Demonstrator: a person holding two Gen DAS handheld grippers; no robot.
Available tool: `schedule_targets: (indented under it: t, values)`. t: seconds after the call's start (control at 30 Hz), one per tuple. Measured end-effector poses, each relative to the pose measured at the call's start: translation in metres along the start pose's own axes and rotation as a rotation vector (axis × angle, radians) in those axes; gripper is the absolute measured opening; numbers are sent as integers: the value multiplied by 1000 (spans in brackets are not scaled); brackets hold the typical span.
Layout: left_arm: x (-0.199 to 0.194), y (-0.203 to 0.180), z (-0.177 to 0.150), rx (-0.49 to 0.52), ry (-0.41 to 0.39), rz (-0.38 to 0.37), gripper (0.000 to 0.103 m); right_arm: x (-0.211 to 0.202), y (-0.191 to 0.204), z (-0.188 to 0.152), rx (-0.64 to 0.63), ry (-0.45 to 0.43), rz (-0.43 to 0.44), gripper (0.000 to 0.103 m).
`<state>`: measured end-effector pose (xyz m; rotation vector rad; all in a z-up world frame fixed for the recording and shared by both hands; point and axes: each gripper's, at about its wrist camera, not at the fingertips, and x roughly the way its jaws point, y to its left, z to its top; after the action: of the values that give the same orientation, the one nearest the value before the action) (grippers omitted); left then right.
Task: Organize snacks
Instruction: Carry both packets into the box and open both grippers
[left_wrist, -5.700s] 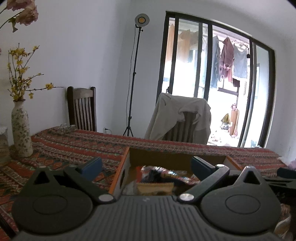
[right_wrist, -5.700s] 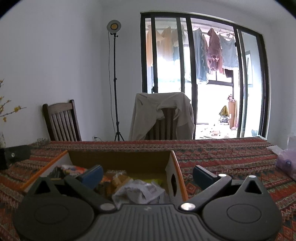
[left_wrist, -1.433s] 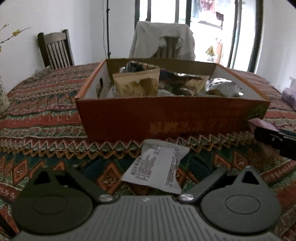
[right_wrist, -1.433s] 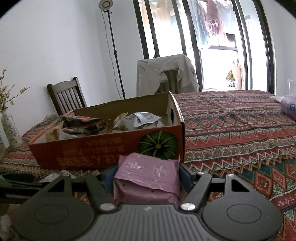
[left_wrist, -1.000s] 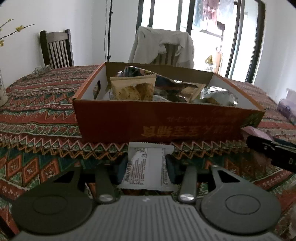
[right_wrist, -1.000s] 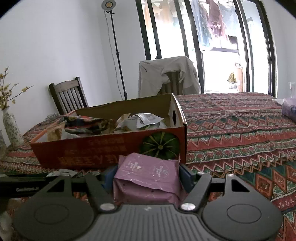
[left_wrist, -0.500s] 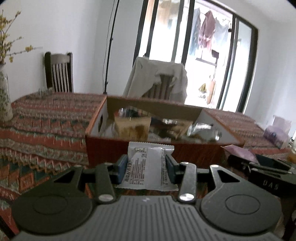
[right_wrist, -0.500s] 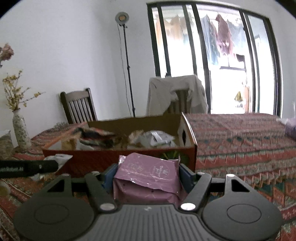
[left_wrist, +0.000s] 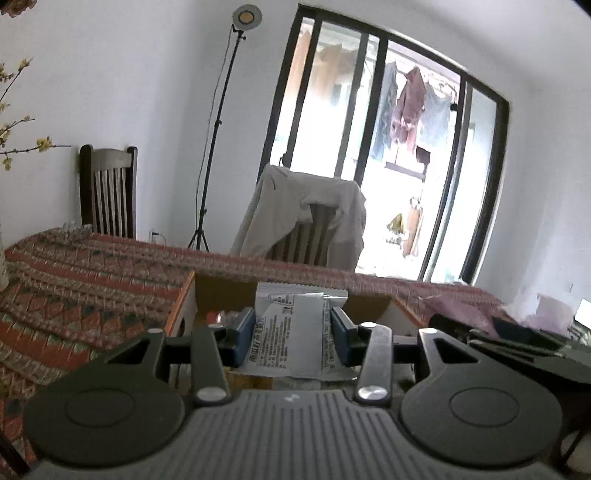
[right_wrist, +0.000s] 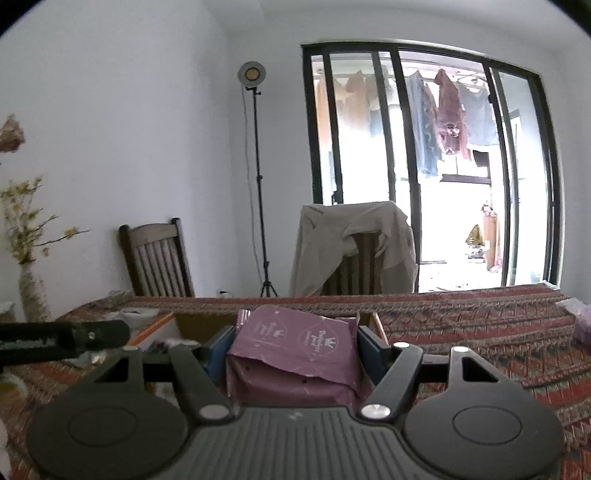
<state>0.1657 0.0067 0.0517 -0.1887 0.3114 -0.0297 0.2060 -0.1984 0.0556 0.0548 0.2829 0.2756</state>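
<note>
My left gripper (left_wrist: 293, 334) is shut on a white snack packet (left_wrist: 295, 332) with printed text, held in the air over the near side of the cardboard box (left_wrist: 221, 291). My right gripper (right_wrist: 293, 349) is shut on a purple snack pack (right_wrist: 295, 354), also raised, with the box's right end (right_wrist: 376, 325) just behind it. The box holds several snacks, mostly hidden behind the grippers. The right gripper shows as a dark shape (left_wrist: 517, 343) at the right of the left wrist view; the left one is a black bar (right_wrist: 62, 339) at the left of the right wrist view.
A patterned cloth (right_wrist: 480, 325) covers the table. Two chairs (left_wrist: 107, 192) stand behind it, one draped with a beige jacket (right_wrist: 354, 243). A light stand (right_wrist: 258, 177) is by the wall, a vase (right_wrist: 33, 295) with yellow flowers at the left. Pale purple bags (left_wrist: 546, 310) lie at the right.
Both grippers have risen with their packets and tilted up, so the box has sunk low in both views and the window and wall fill more of them. Both grips are unchanged.
</note>
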Motion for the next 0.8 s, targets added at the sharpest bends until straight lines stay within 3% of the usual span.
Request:
schedule_targets:
  t: [0.17,0.33,0.63,0.67,0.7,0.73,0.8]
  values:
    - [31,3,15,-29,-18,46,45,34,1,11,11,8,-30,69]
    - [62,17,15,-71,-14,108,45,62,0,-3,29,18,-54,69]
    - [80,27,-3,-32,22,95,45,80,-6,-24,25,82,-31,71]
    - [79,28,-4,-33,19,100,48,81,-6,-26,21,92,-32,72]
    - [78,29,-4,-38,13,102,64,82,-6,-27,24,103,-34,76]
    - [75,31,-5,-51,-4,108,89,82,-7,-28,30,108,-31,80]
    - [68,33,-7,-69,-57,128,103,81,-9,-31,42,120,-17,86]
